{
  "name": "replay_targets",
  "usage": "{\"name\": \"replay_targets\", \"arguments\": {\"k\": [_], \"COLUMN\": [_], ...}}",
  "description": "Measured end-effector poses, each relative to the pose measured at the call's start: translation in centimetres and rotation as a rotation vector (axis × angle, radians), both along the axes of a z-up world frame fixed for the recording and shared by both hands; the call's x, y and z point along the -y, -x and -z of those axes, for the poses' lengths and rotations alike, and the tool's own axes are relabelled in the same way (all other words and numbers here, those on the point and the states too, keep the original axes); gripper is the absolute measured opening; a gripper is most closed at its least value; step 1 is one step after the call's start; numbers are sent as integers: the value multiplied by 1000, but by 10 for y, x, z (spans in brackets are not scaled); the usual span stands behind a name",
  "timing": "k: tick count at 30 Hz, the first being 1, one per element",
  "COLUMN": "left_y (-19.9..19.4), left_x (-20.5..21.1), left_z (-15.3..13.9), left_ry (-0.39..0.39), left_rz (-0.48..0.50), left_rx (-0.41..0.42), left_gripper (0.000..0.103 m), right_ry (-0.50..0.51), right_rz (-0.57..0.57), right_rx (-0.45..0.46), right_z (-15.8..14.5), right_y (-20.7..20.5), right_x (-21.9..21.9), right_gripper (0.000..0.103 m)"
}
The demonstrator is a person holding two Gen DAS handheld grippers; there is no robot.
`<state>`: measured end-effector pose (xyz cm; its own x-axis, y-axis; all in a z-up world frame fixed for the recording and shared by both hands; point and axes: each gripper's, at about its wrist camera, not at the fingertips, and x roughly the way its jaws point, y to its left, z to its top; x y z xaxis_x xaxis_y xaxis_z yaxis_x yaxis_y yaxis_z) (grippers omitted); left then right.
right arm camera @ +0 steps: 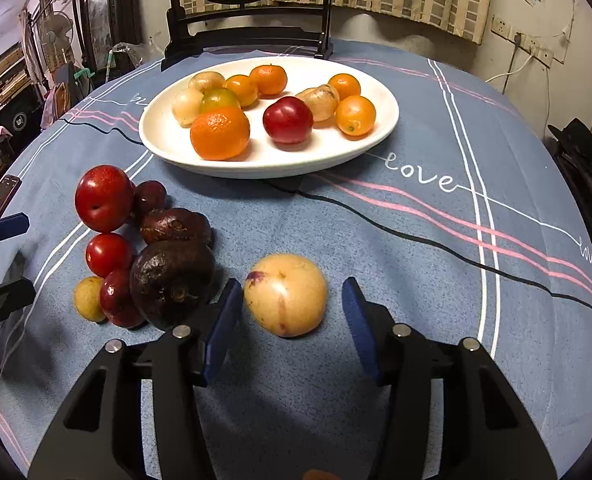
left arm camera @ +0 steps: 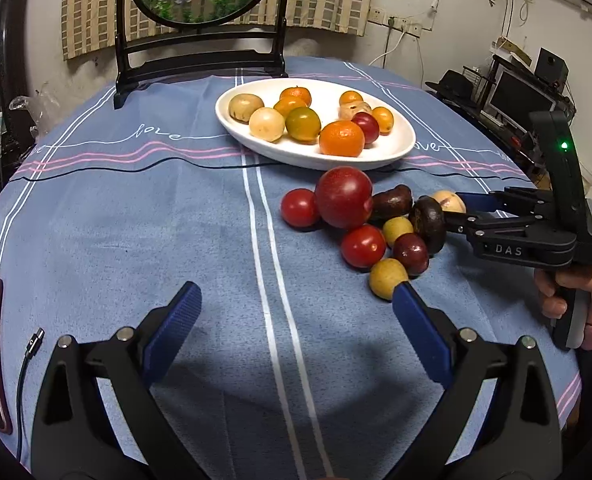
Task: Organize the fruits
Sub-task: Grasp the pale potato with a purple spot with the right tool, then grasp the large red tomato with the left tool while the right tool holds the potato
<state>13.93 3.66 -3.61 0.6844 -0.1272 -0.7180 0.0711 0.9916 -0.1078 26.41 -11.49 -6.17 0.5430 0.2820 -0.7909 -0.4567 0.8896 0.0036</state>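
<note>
Right claw apart, straddling pale yellow fruit on surface; left pad touching or nearly, right pad clear. Plate straight ahead beyond it. Left claw apart, empty, farther off.

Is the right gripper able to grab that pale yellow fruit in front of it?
Probably yes. The pale yellow fruit lies between the right gripper's open fingers, with nothing over it. The dark brown fruit crowds the left finger, though.
</note>
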Motion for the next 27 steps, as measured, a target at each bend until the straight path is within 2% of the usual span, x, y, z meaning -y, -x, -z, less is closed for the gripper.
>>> {"name": "replay_targets", "arguments": {"k": [16,22,25,27], "left_y": [-1,-4,-5,-11], "left_x": [-2,-1,4,14], "left_z": [2,3,-7,-17], "left_ry": [7,16,17,-15], "left_rz": [-6,7,22,57], "left_rx": [-10,-21,35,63], "left_gripper": [98,98,97,97], "right_ry": [50,-70,-92,-99], "right_rz": [-5,51,98,125], "right_rx": [40,12,18,26], "right_z": [3,-4,-8,-11], "right_y": [5,-1,-2,-3], "right_x": [-9,11,22,28], "right_gripper": [41,41,41,41]}}
